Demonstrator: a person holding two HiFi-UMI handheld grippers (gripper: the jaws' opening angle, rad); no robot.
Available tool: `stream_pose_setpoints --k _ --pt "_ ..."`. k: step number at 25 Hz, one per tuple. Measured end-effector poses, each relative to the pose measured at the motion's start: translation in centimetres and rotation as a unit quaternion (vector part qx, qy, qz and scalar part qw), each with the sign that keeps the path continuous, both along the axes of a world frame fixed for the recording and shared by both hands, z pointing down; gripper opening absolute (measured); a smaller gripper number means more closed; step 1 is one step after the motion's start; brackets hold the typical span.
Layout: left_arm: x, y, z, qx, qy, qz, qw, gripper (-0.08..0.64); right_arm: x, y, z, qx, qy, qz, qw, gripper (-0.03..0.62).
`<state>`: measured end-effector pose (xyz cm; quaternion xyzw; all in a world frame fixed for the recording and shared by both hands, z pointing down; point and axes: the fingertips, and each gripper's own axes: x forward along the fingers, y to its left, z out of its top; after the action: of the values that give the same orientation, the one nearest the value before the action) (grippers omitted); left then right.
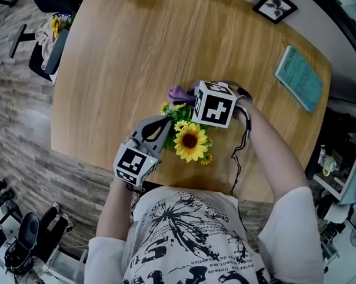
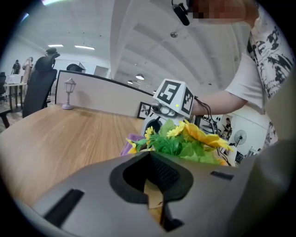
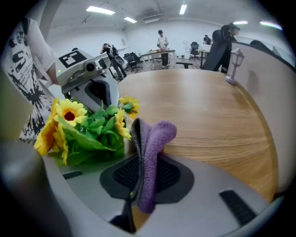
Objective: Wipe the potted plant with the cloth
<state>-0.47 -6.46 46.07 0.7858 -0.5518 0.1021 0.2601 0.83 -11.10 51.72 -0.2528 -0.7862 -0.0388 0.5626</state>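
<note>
Head view, L to R. Upper left: an office chair point(image 1: 44, 41) is standing on the grey floor point(image 1: 25, 132), off the table. The wooden table point(image 1: 129, 54) is filling the middle of the pic.

Low & left of center, the left gripper point(image 1: 160, 127) is pointing up and right at the potted plant point(image 1: 190, 142). Its tip is sitting right at the plant's left side. Its jaws are pressing together, and I can't make out anything held between them. In the left gripper view, green leaves & yellow flowers are showing just past the tip.

The plant is standing near the table's bottom edge, between the 2 grippers. It is showing one big sunflower and some small yellow ones.

Just above it, the purple cloth point(image 1: 179, 94) is poking out at the plant's top left. The right gripper point(image 1: 191, 98) is reaching in from the right & pinching that cloth. In the right gripper view the cloth is sticking up out of the closed jaws, just beside the leaves.

Upper right: a teal book point(image 1: 300, 76) is lying flat near the table edge. A black picture frame point(image 1: 275, 6) is showing at the top.

Bottom: the person's white printed shirt point(image 1: 203, 245) is filling the frame.
</note>
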Motion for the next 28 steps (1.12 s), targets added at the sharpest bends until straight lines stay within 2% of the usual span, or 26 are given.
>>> stream_pose_setpoints --k 4,8,16,22,28 --pt "-0.2 0.1 0.4 -0.004 -0.007 -0.009 0.9999 0.002 0.9 0.3 0.0 0.011 0.011 -0.043 0.999 0.067" --pt "-0.2 0.0 0.2 0.001 -0.006 -0.013 0.9999 0.002 1.9 0.5 0.0 0.012 0.019 -0.054 0.998 0.067" --pt "-0.2 0.0 0.2 0.011 -0.006 -0.021 0.9997 0.002 4.0 0.8 0.0 0.007 0.011 -0.027 1.0 0.069" --pt "-0.3 -0.1 0.2 0.013 -0.009 -0.024 0.9996 0.002 5.6 1.0 -0.1 -0.007 0.01 0.013 1.0 0.07" --pt "-0.3 0.0 0.2 0.016 -0.02 -0.026 0.9993 0.002 7.1 1.7 -0.1 -0.004 0.024 0.019 1.0 0.071"
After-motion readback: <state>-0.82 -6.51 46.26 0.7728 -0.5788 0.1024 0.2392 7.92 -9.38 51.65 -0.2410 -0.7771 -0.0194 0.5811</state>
